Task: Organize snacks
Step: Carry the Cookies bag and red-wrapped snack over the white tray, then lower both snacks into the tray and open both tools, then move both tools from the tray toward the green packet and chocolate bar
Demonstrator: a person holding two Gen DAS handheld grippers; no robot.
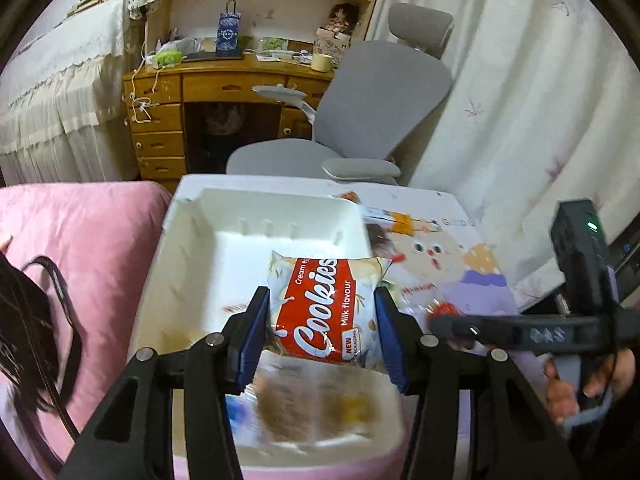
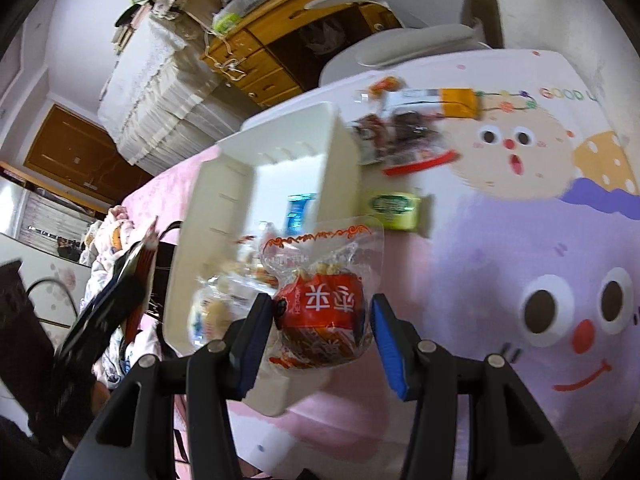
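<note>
My left gripper (image 1: 322, 316) is shut on a red and white "Cookies" packet (image 1: 326, 308) and holds it over the white plastic bin (image 1: 192, 240). Blurred snack packets (image 1: 304, 404) lie in the bin's near end. My right gripper (image 2: 320, 320) is shut on a clear packet with a red label (image 2: 322, 312), held over the bin's near right corner (image 2: 276, 396). The right gripper also shows in the left wrist view (image 1: 516, 330), to the right of the bin.
The bin stands on a bed cover with cartoon faces (image 2: 520, 240). A green packet (image 2: 394, 206) and dark and orange packets (image 2: 404, 128) lie beside the bin. A pink pillow (image 1: 92, 240), black strap (image 1: 56, 288), grey chair (image 1: 360, 120) and wooden desk (image 1: 200, 92) surround it.
</note>
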